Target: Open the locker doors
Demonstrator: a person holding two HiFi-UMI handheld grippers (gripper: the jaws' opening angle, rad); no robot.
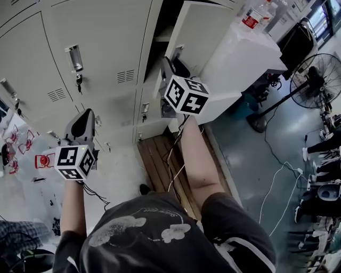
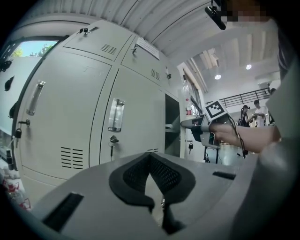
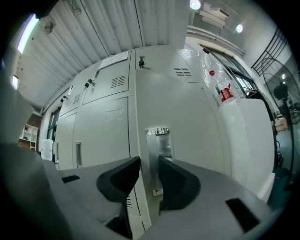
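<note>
A bank of grey lockers fills the top of the head view. One locker door stands swung out, with the dark compartment beside it. My right gripper points level at that door's edge. In the right gripper view its jaws straddle the door's edge, and the pads close on the metal handle. My left gripper is lower left, in front of closed doors. Its jaws are shut on nothing, aimed toward a closed door with a handle and a key.
A wooden pallet lies on the floor under the lockers, with cables across it. A white cabinet carrying bottles stands right of the open door. A pedestal fan and people's legs are at far right. Red-printed items lie at left.
</note>
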